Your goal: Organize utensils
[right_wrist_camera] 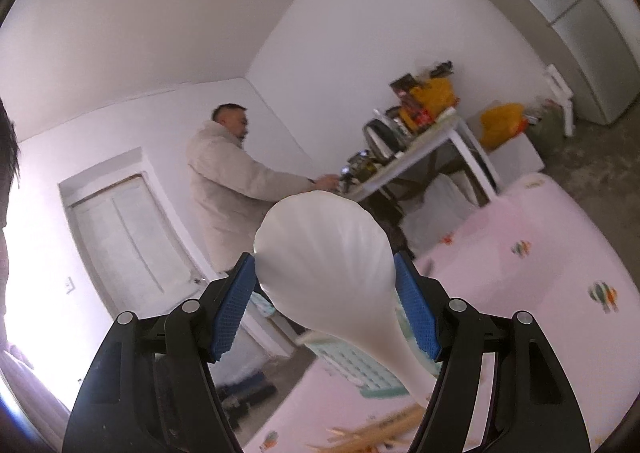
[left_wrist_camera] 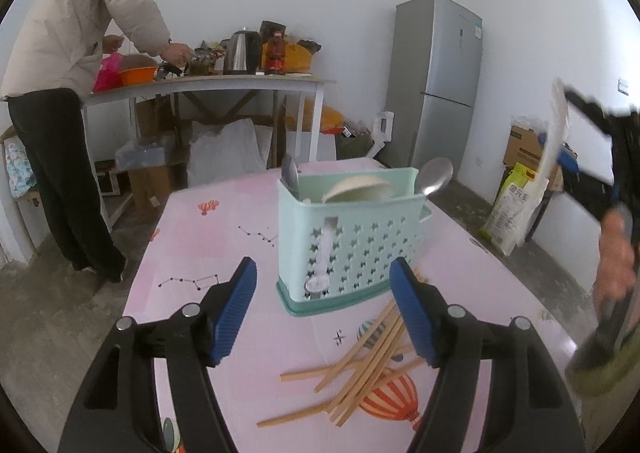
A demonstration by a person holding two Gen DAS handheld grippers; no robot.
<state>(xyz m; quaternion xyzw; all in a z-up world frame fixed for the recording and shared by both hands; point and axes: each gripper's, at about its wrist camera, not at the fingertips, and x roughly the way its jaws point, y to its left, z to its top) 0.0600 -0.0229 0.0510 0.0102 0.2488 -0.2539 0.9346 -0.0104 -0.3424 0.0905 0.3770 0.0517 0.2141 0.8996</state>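
The left gripper [left_wrist_camera: 324,313] is hovering low over the worktop [left_wrist_camera: 224,229], its jaws spread with nothing between them. Just under and right of it the chopsticks [left_wrist_camera: 360,369] are lying in a loose crossed heap: light, stiff and thin, likely to roll, so a pinch across the middle of one or two looks safest. Beyond them the caddy [left_wrist_camera: 352,245] is standing upright, already holding metal spoons and a pale bowl-shaped piece; its plastic is light and may slide if nudged. The right gripper [right_wrist_camera: 324,309] is holding a white spoon [right_wrist_camera: 328,261] raised well above the worktop, jaws pinching it by the bowl. It looks smooth and slippery, possibly brittle. Open worktop is lying left of the caddy.
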